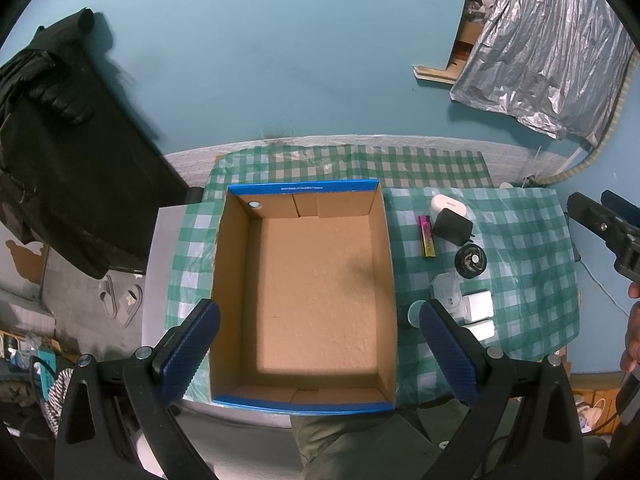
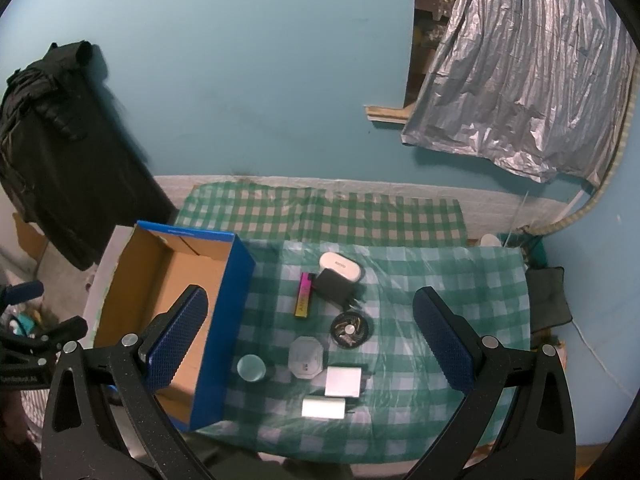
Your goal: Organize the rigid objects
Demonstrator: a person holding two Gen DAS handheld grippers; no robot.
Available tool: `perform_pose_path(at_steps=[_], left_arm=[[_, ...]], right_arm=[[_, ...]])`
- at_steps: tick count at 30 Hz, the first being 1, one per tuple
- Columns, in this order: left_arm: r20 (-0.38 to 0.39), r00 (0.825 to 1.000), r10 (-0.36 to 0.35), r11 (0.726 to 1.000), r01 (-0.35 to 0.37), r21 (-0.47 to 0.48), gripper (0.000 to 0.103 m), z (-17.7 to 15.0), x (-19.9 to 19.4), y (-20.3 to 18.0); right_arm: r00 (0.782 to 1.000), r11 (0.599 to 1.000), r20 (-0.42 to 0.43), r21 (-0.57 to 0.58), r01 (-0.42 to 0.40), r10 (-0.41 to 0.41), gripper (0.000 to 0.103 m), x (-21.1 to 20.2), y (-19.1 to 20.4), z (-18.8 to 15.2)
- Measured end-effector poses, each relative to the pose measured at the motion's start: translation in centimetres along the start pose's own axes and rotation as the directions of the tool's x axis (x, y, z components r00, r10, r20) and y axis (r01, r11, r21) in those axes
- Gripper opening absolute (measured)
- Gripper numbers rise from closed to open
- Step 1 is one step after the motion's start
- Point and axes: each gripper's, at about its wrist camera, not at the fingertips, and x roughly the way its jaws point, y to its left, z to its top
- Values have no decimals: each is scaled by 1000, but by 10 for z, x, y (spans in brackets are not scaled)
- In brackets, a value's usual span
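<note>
An empty cardboard box [image 1: 312, 300] with blue outer walls sits on the green checked tablecloth [image 2: 460, 280]; it also shows in the right wrist view [image 2: 160, 280]. Right of it lie a pink-yellow lighter [image 2: 303, 295], a black charger [image 2: 335, 284], a white case [image 2: 340, 267], a black round fan [image 2: 351, 330], an octagonal clear box [image 2: 306, 358], two white adapters [image 2: 344, 382] and a teal-topped jar [image 2: 251, 368]. My left gripper [image 1: 320, 352] is open above the box. My right gripper [image 2: 312, 340] is open above the small objects, holding nothing.
A black garment [image 2: 60, 152] hangs at the left against the teal wall. A silver foil curtain [image 2: 520, 80] hangs at the back right. Slippers [image 1: 124, 300] lie on the floor left of the table. The right gripper shows at the left view's right edge [image 1: 608, 232].
</note>
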Motion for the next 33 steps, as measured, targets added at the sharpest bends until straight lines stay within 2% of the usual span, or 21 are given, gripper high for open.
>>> perform_pose_path(at_steps=[16, 22, 33], left_arm=[[-13, 1000, 21, 1000, -21, 6, 101, -2, 8, 5], [-26, 998, 65, 998, -65, 6, 101, -5, 16, 19], [-81, 991, 106, 994, -108, -22, 101, -13, 42, 56]], right_arm=[[999, 999, -30, 3, -33, 33, 102, 9, -1, -3], [994, 996, -69, -8, -90, 89, 102, 21, -7, -6], [976, 972, -174, -170, -160, 131, 102, 57, -23, -25]])
